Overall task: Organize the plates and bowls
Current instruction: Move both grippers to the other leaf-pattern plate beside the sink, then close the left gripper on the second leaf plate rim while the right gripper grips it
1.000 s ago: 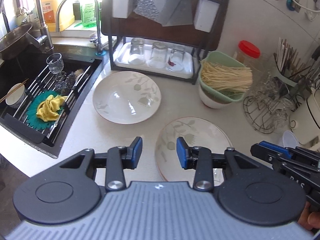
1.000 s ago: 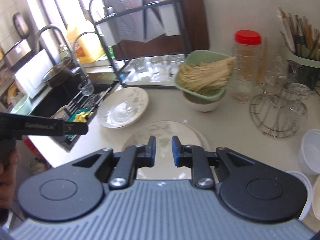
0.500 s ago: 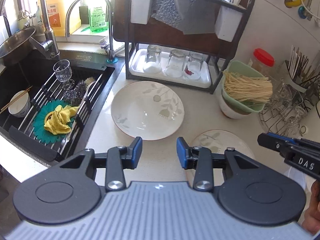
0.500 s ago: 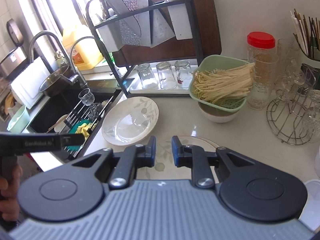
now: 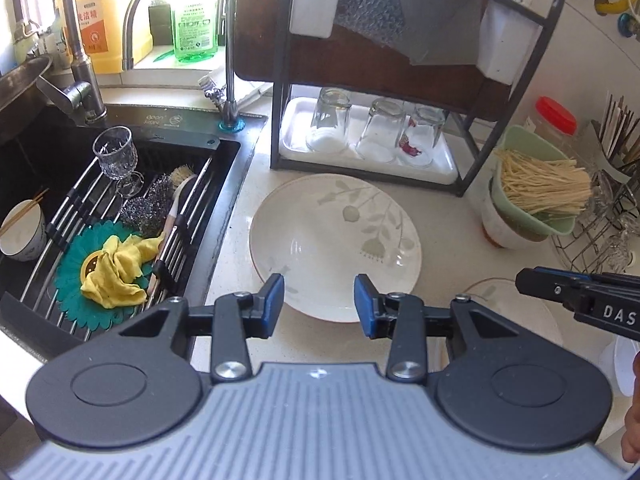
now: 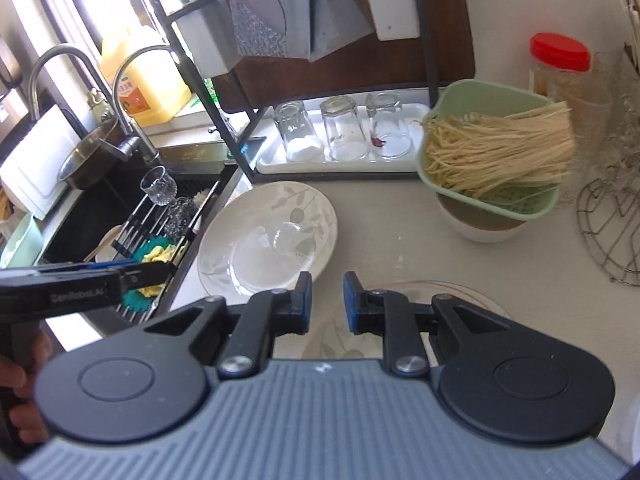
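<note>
Left gripper [image 5: 319,300] low centre of its view, jaws spread, nothing between them, near edge of the leaf-print plate [image 5: 335,246] right behind the tips. Right gripper [image 6: 327,302] low centre, jaws parted by a narrow gap, empty, over second plate [image 6: 460,294] on the counter [image 6: 400,232]. White bowl [image 6: 480,226] under green noodle basket [image 6: 486,152], upper right.

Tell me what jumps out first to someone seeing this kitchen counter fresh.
A big white leaf-print plate lies on the counter beside the black sink, straight ahead of the open, empty left claw. To its right, a green basket of dry noodles sits on a white bowl. Three upturned glasses stand under the dark rack.
</note>
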Demonstrator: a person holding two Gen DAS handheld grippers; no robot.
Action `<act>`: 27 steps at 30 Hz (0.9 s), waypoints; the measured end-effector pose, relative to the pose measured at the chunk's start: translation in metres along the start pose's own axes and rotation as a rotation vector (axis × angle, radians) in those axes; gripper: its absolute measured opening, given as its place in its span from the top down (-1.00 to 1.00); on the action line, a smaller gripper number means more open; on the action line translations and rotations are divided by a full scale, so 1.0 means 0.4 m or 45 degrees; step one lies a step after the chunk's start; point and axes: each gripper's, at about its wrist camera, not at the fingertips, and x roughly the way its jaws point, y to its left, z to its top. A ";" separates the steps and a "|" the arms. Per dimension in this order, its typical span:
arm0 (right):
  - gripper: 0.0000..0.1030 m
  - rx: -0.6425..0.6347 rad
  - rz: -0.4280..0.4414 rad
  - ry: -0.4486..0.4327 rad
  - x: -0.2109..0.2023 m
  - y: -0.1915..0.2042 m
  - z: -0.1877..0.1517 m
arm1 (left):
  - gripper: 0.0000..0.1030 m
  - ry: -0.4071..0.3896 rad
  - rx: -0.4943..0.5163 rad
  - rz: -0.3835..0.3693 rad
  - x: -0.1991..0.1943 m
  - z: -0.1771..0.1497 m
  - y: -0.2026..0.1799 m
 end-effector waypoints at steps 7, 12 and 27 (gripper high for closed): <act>0.59 -0.005 0.011 0.035 0.083 0.030 0.019 | 0.02 0.033 -0.008 0.033 0.097 0.029 0.068; 0.59 0.006 0.002 0.066 0.150 0.029 0.033 | -0.06 0.032 -0.035 0.018 0.153 0.066 0.119; 0.38 0.019 -0.018 0.125 0.321 0.011 0.070 | -0.15 0.146 -0.148 -0.052 0.306 0.070 0.195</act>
